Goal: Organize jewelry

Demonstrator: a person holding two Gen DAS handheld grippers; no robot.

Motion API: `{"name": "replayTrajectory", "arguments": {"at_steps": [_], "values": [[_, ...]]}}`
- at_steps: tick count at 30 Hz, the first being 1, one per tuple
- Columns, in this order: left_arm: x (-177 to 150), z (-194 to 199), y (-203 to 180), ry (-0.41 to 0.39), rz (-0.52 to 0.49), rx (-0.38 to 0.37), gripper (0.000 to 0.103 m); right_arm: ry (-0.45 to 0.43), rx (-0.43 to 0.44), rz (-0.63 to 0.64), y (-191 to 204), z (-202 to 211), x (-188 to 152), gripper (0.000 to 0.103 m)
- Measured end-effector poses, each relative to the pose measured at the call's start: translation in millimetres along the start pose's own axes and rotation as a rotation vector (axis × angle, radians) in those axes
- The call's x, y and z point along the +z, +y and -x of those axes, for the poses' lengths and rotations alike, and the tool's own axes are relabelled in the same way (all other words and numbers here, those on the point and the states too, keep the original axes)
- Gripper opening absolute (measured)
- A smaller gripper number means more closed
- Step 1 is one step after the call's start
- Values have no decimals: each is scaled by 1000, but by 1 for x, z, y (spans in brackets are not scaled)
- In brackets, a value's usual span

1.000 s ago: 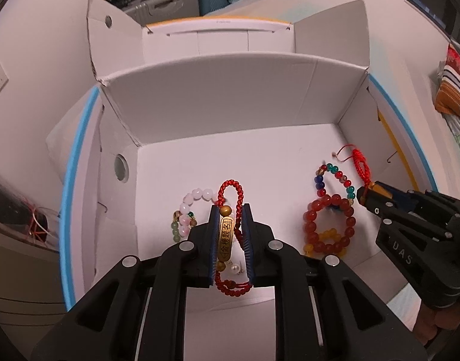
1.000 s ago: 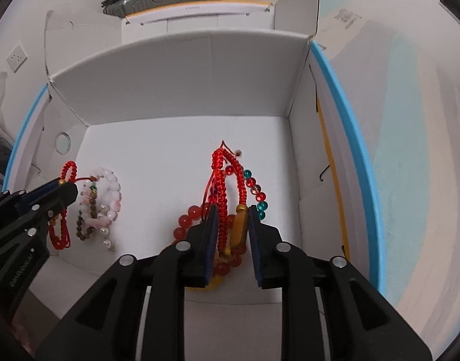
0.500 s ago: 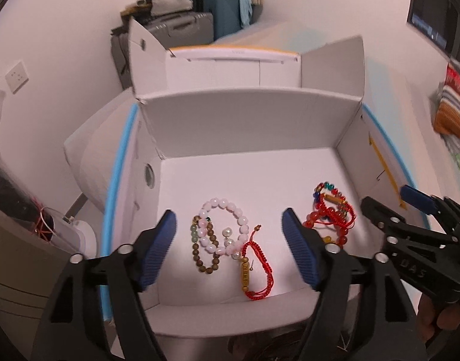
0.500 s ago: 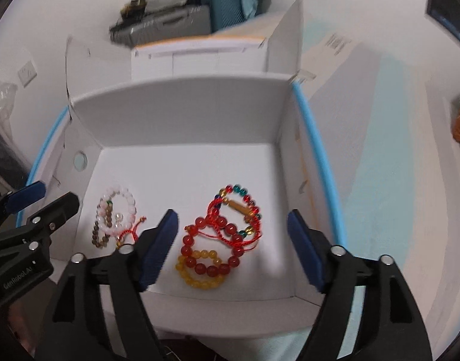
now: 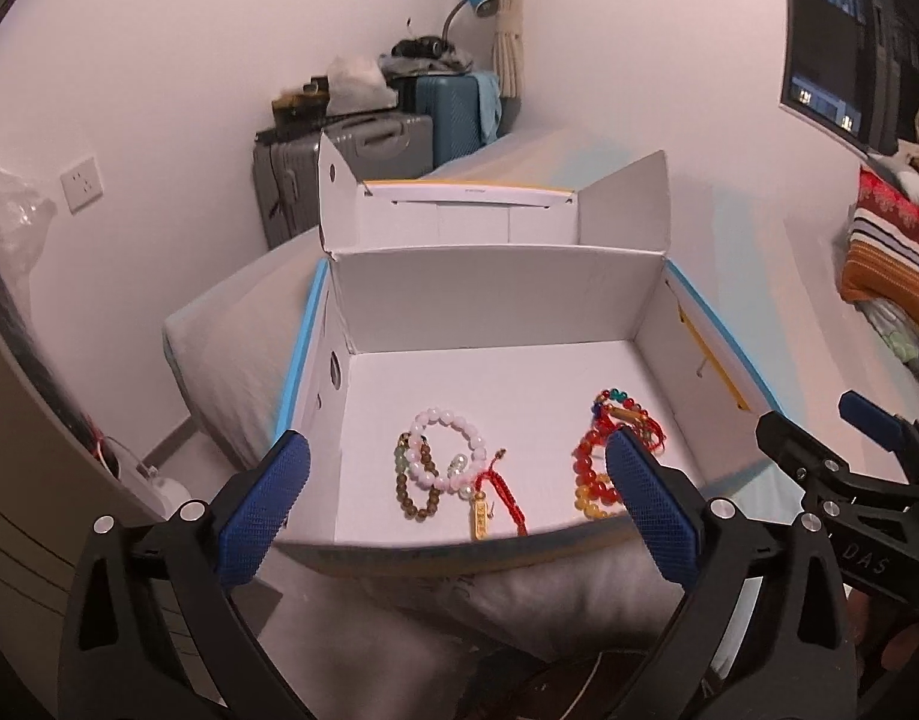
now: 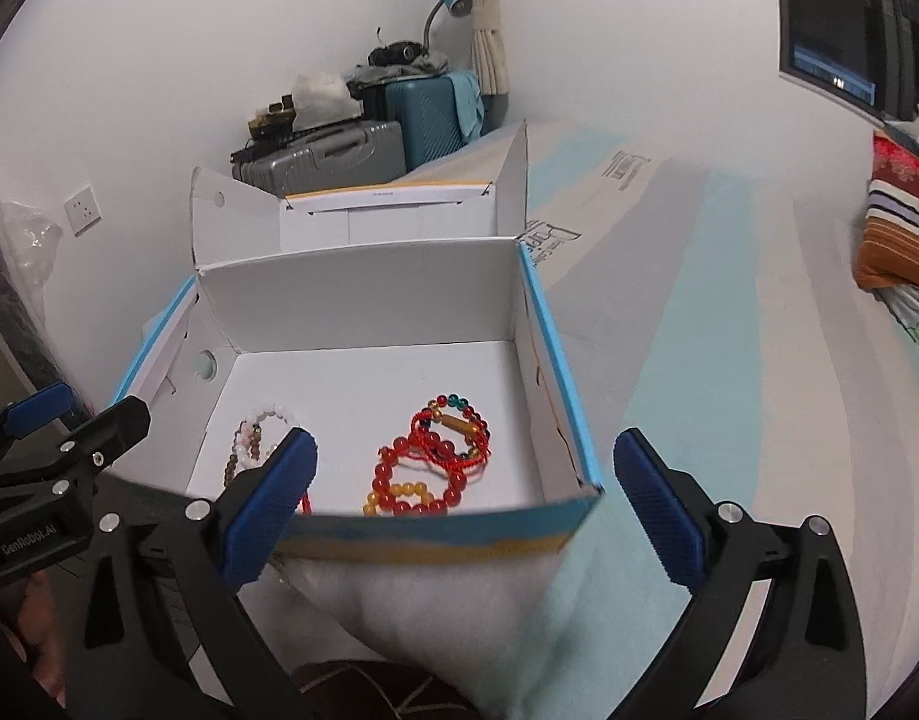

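Both grippers, left (image 5: 456, 495) & right (image 6: 465, 483), just opened wide, empty; bracelets (image 6: 432, 459) in box (image 6: 363, 294).

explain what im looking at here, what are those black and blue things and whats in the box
These are two handheld claws, one in each of a person's hands, each with a camera looking along its fingers. One picture comes from the left claw, the other from the right claw. The blue parts are rubbery finger pads. Both claws have just been opening and now stand wide open, holding nothing. In front is an open white box on a bed. Inside lie two heaps: a pink bracelet with a brown bracelet and a red cord charm, and red and orange bead bracelets.
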State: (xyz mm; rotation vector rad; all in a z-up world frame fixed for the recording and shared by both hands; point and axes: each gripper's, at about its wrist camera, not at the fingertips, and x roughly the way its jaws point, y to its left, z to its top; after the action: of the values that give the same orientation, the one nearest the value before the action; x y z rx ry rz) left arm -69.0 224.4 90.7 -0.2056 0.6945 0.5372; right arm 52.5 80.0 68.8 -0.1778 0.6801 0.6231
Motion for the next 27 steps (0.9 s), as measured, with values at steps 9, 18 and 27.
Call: {"name": "replayTrajectory", "arguments": {"at_steps": [9, 18, 27], "values": [[-38, 15, -10, -70, -30, 23, 97, -35, -36, 11, -1, 17, -31, 95], [-47, 8, -5, -24, -9, 21, 97, -39, -45, 7, -1, 19, -38, 95], [-50, 7, -13, -17, -29, 28, 97, -30, -43, 10, 0, 17, -41, 95]]}}
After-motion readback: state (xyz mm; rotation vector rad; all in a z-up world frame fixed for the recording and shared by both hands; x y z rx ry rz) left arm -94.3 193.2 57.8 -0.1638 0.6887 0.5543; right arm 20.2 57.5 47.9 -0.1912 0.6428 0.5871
